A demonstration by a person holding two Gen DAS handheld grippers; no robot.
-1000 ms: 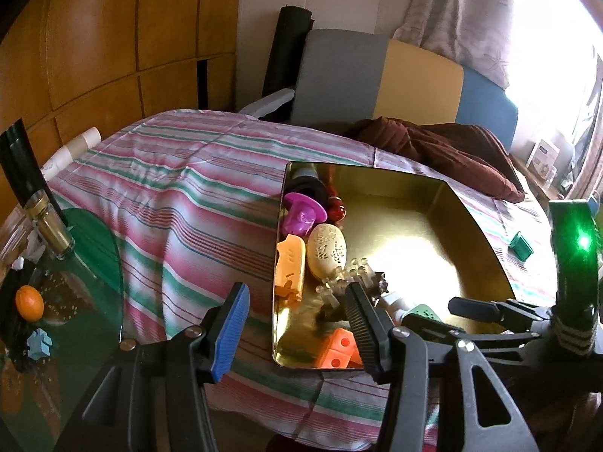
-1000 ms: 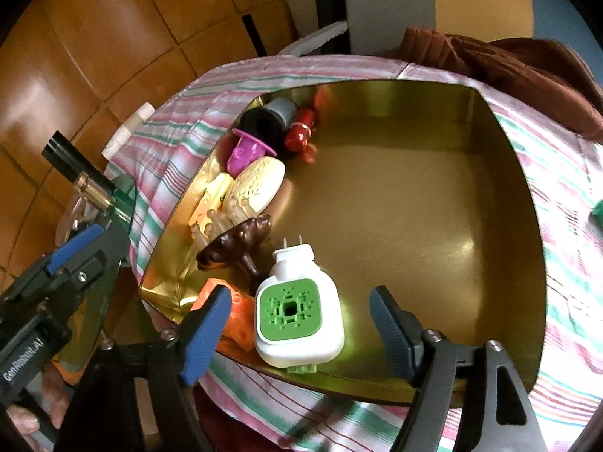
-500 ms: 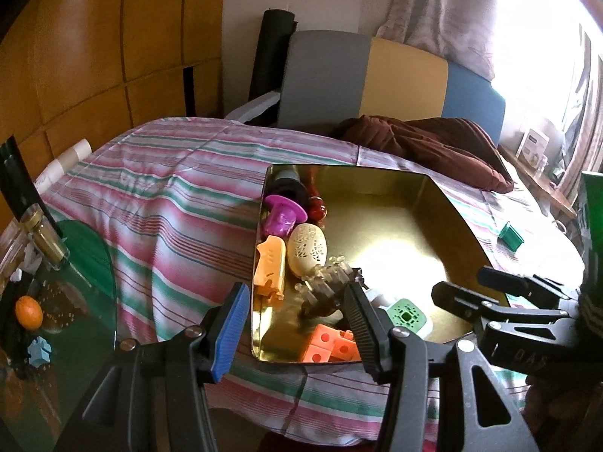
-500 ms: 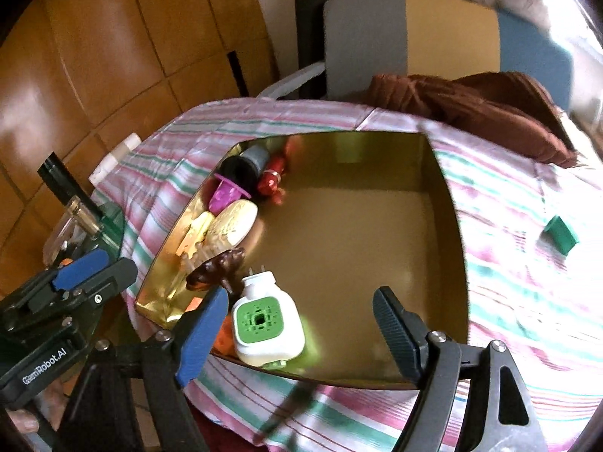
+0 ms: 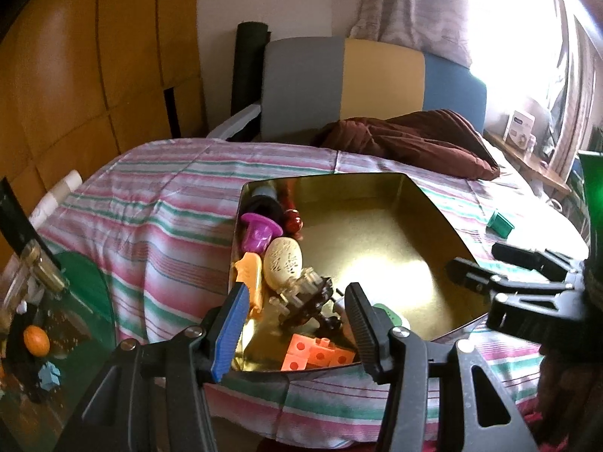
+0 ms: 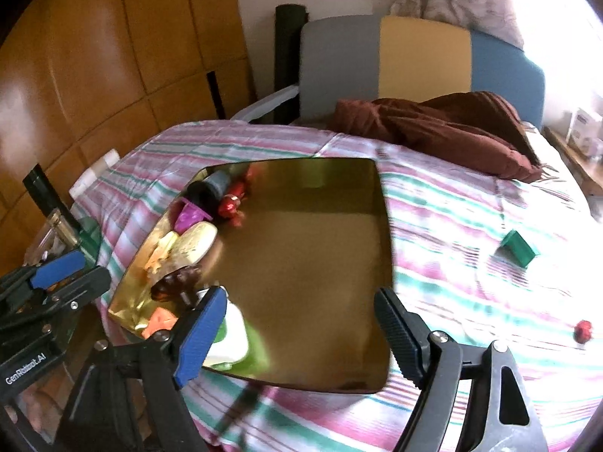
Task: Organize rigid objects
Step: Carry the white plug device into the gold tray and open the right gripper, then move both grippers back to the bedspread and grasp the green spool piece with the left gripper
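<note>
A gold metal tray (image 5: pixel 395 233) (image 6: pixel 312 263) lies on the striped bedspread. Along its left side lie a purple cup (image 5: pixel 258 231), a cream egg-shaped piece (image 5: pixel 283 261), an orange piece (image 5: pixel 250 277), a brown figure (image 5: pixel 312 301), orange bricks (image 5: pixel 316 354) and a white and green plug-in (image 6: pixel 231 335). A green block (image 6: pixel 518 246) and a small red ball (image 6: pixel 582 329) lie on the bedspread right of the tray. My left gripper (image 5: pixel 297 324) is open and empty above the tray's near left corner. My right gripper (image 6: pixel 301 335) is open and empty above the tray's near edge.
A brown cushion (image 6: pixel 433 128) lies at the back of the bed before a grey, yellow and blue headboard (image 6: pixel 414 60). A glass side table (image 5: pixel 49 324) at the left holds an orange ball (image 5: pixel 35 339) and a small bottle. A wooden wall stands at the left.
Both grippers have drawn back and up from the tray. The white and green plug-in stays in the tray's near left corner, apart from the right gripper. The green block and red ball came into view.
</note>
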